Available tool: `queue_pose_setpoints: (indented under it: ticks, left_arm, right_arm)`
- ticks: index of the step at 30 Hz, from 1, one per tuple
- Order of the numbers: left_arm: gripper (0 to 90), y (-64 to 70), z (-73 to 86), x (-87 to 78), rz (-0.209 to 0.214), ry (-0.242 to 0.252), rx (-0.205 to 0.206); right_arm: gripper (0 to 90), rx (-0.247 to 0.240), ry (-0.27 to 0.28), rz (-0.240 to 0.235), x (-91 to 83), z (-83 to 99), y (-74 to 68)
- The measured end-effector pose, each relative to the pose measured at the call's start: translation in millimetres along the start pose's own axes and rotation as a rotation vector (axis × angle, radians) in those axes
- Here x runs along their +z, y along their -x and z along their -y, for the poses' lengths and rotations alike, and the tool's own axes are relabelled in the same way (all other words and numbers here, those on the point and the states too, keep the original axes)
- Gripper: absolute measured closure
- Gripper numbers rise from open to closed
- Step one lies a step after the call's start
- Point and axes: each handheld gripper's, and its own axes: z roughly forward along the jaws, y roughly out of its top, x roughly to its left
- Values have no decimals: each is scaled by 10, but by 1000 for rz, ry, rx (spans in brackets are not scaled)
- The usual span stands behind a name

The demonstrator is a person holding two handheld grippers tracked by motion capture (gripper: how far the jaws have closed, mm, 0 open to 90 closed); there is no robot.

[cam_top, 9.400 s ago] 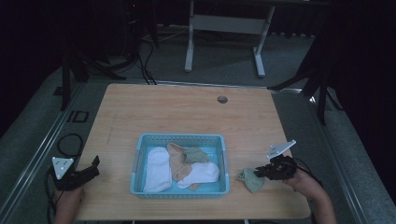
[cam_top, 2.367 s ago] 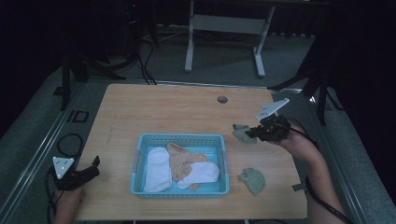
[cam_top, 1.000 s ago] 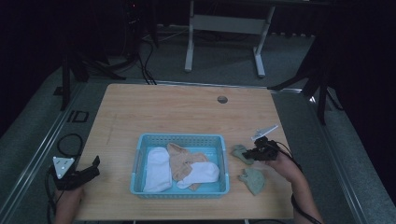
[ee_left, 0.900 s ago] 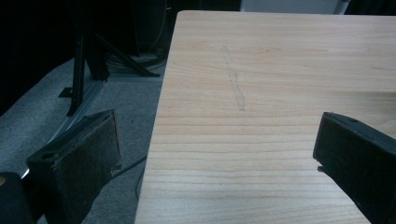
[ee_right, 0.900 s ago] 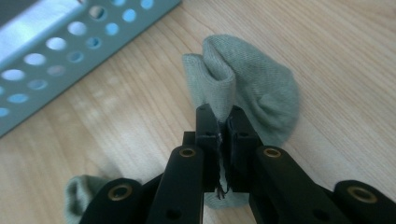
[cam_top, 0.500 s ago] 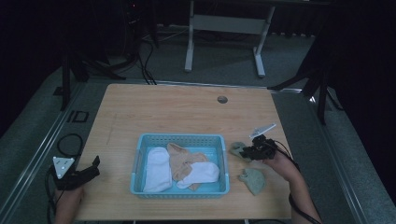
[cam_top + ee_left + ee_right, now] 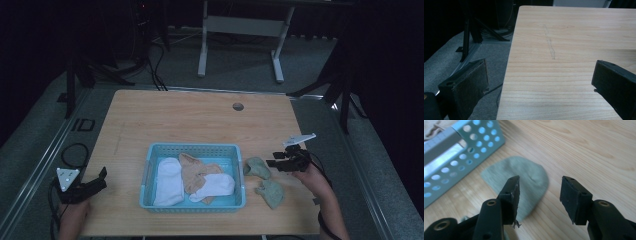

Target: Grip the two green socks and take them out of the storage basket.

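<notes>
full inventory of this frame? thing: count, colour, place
basket: 1, light blue, perforated walls, front centre of table
white socks: 2, in the basket, left and front right
tan sock: 1, in the basket, between the white ones
green socks: 2, grey-green, on the table right of the basket, one nearer the front edge
table: 1, light wood, round hole near the far edge
desk frame: 1, grey, on the floor behind the table
left gripper: 1, black, open, front left table edge
right gripper: 1, black, open, beside the rear green sock
</notes>
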Motion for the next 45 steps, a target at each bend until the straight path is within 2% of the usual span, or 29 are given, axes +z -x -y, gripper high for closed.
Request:
queue_pose_setpoints:
  ticks: [5, 6, 8, 12, 16, 20, 22, 23, 26, 27, 32, 33, 35, 36, 37, 43, 45]
  left_arm:
    - [4, -1, 0, 1, 1, -1, -1]
    - [4, -1, 0, 0, 1, -1, -1]
    - [4, 0, 0, 0, 1, 1, 0]
    - [4, 0, 0, 3, 0, 0, -1]
    - [3, 0, 0, 2, 0, 0, 0]
    - [4, 1, 0, 1, 0, -1, 0]
    - [3, 0, -1, 2, 1, -1, -1]
    - [4, -1, 0, 2, 2, 0, 0]
    - [4, -1, 0, 2, 3, -1, 0]
    - [3, -1, 0, 1, 3, -1, 1]
    - [4, 0, 0, 0, 2, 0, 0]
    - [4, 0, 0, 0, 3, 1, 1]
    - [4, 0, 0, 0, 3, 1, 1]
    - [3, 0, 0, 0, 3, 1, 1]
    - [4, 0, 0, 0, 4, 1, 1]
    - [4, 0, 0, 1, 5, 0, 2]
    - [4, 0, -1, 2, 4, -1, 3]
  right_arm:
    - [473, 48, 24, 17, -50, 158, 81]
    - [462, 77, 47, 38, -74, 244, 119]
    - [427, 111, 70, 47, -86, 340, 166]
    - [329, 157, 53, 42, -81, 505, 234]
    - [239, 170, 60, 91, -121, 617, 239]
    - [122, 236, 86, 162, -160, 707, 264]
    - [126, 249, 93, 176, -170, 729, 267]
    - [126, 277, 108, 194, -184, 767, 269]
    - [118, 276, 127, 218, -199, 802, 261]
    - [118, 278, 138, 244, -214, 836, 255]
    - [118, 300, 153, 281, -248, 912, 259]
    - [118, 312, 161, 319, -263, 955, 257]
    - [118, 332, 170, 349, -274, 1002, 259]
    - [118, 332, 170, 349, -274, 1002, 259]
    - [118, 347, 186, 379, -283, 1051, 255]
    - [118, 357, 212, 410, -273, 1159, 219]
    - [118, 353, 202, 426, -266, 1176, 204]
